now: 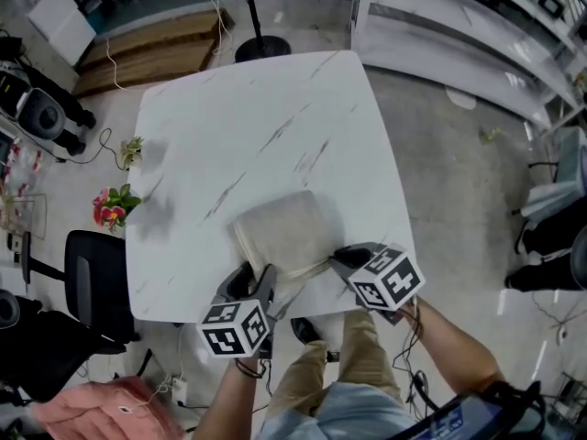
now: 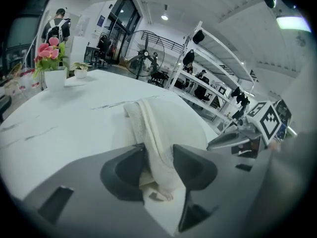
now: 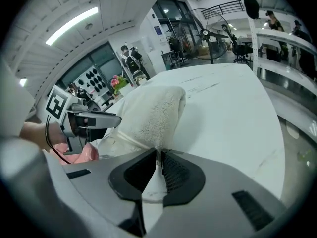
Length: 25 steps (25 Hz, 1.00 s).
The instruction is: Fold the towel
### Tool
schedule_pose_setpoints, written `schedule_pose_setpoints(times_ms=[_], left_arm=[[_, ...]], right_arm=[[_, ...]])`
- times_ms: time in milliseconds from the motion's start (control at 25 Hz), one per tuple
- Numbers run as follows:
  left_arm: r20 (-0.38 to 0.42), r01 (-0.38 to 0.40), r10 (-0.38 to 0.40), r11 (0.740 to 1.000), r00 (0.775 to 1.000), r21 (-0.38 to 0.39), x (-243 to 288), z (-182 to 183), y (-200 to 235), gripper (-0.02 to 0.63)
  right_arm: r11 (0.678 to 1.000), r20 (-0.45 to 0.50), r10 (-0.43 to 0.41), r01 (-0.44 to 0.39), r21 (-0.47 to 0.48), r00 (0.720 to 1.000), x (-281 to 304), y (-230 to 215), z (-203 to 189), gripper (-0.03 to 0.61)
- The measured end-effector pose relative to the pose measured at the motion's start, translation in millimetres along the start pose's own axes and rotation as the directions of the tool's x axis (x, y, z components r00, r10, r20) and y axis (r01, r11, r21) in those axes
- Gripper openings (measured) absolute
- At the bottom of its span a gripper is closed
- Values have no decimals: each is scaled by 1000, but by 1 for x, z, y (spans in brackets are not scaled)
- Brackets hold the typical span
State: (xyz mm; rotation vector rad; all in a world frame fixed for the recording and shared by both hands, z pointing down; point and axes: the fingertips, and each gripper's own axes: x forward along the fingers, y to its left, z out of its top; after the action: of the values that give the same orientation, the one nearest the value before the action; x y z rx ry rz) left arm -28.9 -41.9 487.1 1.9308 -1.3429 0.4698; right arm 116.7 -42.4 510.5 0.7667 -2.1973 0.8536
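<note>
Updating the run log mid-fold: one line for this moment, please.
left claw: shut on towel | right claw: shut on thin towel edge | towel: lying at near edge of table

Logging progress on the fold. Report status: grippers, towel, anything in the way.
Left gripper clamped on a thick towel fold. Right gripper pinching its near edge. Rest lies folded on table. Nothing in the way.

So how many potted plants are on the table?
2. The pink flowers in a white pot and a smaller plant beside it, both at the table's left edge. None seems hidden.
</note>
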Motion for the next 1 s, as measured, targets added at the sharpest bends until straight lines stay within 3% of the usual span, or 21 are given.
schedule_pose_setpoints(times_ms=[280, 440, 560, 840, 920, 1000], left_arm=[[41, 10, -11, 1000, 999, 23, -3, -3, 5, 207], [90, -12, 9, 999, 996, 36, -19, -2, 12, 212], [128, 1, -8, 999, 992, 53, -34, -2, 15, 230], [158, 39, -46, 998, 986, 47, -82, -6, 19, 242], [221, 22, -34, 998, 975, 56, -102, 8, 18, 239], [330, -9, -28, 994, 943, 110, -128, 45, 7, 231]], right_arm=[[1000, -11, 4, -3, 27, 1000, 8, -1, -3, 64], [997, 10, 61, -61, 41, 998, 4, 4, -6, 153], [997, 18, 72, -72, 6, 997, 6, 8, -5, 181], [997, 130, 73, -72, -16, 989, -36, 20, 3, 193], [999, 191, 42, -36, -35, 981, -55, 25, 16, 187], [996, 278, 9, 17, -92, 961, -81, 37, 45, 176]])
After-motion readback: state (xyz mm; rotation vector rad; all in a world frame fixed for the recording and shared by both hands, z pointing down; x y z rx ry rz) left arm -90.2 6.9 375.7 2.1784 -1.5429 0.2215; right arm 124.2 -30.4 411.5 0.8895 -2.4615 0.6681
